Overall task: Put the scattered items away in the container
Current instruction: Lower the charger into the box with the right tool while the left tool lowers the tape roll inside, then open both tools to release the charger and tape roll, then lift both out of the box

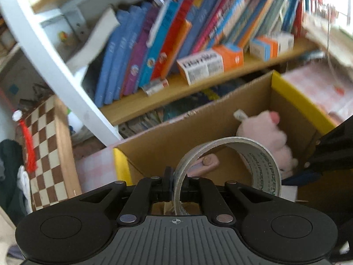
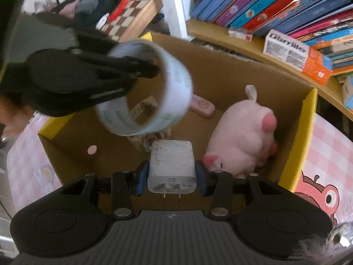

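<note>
Above the cardboard box [image 2: 220,70], left claw [image 1: 176,185] pinches tape roll [image 1: 249,156]; right claw [image 2: 171,176] clamps charger [image 2: 171,163].

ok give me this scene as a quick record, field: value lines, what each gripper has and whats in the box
left gripper: shut on the tape roll, held above the box
right gripper: shut on the white charger, prongs toward the camera
container: cardboard box, open top, yellow edges
already in box: pink pig plush, pink flat item, a beige strap
behind box: bookshelf with books
still to do: release both items into the box
</note>
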{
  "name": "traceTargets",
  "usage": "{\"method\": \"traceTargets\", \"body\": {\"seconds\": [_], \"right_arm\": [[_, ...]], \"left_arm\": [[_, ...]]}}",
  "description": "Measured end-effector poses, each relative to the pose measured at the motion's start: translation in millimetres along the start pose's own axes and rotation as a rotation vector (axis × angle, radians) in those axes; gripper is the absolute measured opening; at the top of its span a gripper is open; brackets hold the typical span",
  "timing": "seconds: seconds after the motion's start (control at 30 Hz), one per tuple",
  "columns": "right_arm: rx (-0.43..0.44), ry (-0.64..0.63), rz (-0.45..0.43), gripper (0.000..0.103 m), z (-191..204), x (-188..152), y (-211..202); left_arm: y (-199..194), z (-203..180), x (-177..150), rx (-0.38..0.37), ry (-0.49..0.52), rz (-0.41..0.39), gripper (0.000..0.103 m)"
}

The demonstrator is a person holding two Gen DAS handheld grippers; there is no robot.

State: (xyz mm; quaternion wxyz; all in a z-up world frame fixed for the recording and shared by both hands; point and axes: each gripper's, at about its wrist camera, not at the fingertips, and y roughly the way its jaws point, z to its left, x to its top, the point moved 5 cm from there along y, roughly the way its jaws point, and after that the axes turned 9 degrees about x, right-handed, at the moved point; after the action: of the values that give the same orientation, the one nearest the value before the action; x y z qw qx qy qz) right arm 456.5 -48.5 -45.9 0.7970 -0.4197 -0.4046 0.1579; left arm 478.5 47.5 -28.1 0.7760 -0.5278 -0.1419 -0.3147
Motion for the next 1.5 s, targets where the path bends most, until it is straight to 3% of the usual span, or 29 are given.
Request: {"method": "traceTargets", "body": {"seconds": [0.37, 0.6, 0.87, 0.97, 1.13, 1.27, 1.5], "right_arm": [[0.029, -0.003, 0.059, 0.042, 0.0, -4.3, 8.8], [0.015, -0.018, 0.100, 0.041, 1.9, -8.5, 13.5], [0.037, 0.023, 0.073, 0.041, -2.1, -8.3, 7.9], [0.045, 0.042, 0.056, 0.042, -3.7, -7.2, 5.2], [0.060, 0.079, 0.023, 0.049, -6.6, -4.5, 0.1], [0.068, 0.109, -0.016, 0.063, -2.2, -2.0, -14.4], [0.030, 0.111, -0.080, 0.064, -4.0, 6.4, -34.5]], "left_arm": [[38.3, -21.9, 6.7, 0.011, 0.084, 0.081, 0.007], [45.7, -30.9, 9.8, 0.009, 0.137, 0.087, 0.007], [48.6, -33.5, 10.2, -0.004, 0.131, 0.094, 0.012], [44.3, -32.2, 9.2, -0.018, 0.120, 0.092, 0.020], [31.6, -27.7, 8.1, -0.008, 0.113, 0.061, 0.068], [18.4, -22.3, 7.3, 0.001, 0.103, 0.035, 0.070], [-9.2, -11.1, 6.6, -0.003, 0.058, -0.020, 0.072]]}}
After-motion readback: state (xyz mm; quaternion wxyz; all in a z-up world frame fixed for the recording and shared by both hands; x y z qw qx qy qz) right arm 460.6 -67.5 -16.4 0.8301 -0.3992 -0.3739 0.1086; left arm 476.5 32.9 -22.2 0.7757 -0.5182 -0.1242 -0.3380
